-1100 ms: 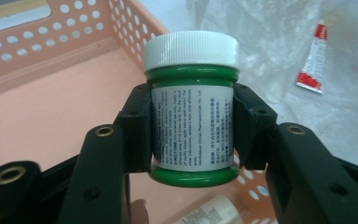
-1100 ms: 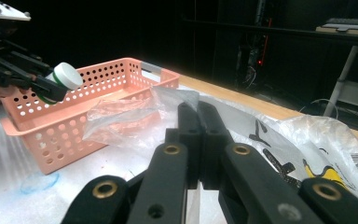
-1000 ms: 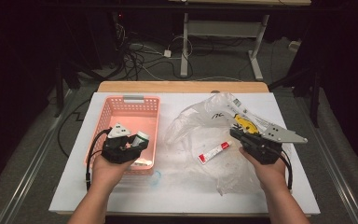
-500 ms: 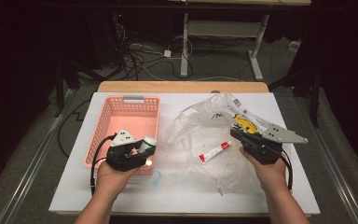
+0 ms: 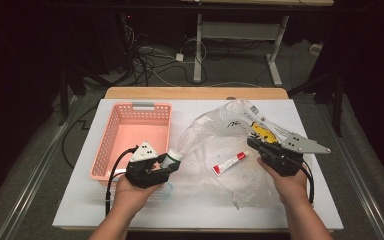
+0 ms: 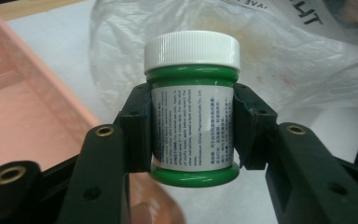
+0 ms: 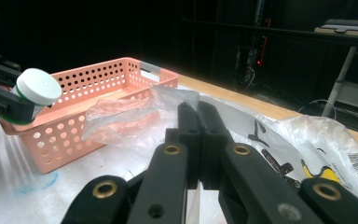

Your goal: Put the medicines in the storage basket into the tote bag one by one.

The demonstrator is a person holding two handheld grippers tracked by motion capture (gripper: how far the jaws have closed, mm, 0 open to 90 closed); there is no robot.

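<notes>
The green jar (image 6: 192, 107) sits clamped between the left tongs (image 6: 191, 130).

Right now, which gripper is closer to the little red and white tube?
Right. The right gripper sits just beside the tube, pinching the plastic bag. The left gripper is farther off by the pink basket, holding a green jar.

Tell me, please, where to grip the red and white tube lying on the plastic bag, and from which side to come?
Grip the tube across its narrow middle, coming from straight above. It lies flat and slanted on the plastic bag, so turn the jaws crosswise to its length. The soft film beneath may get pinched too.
</notes>
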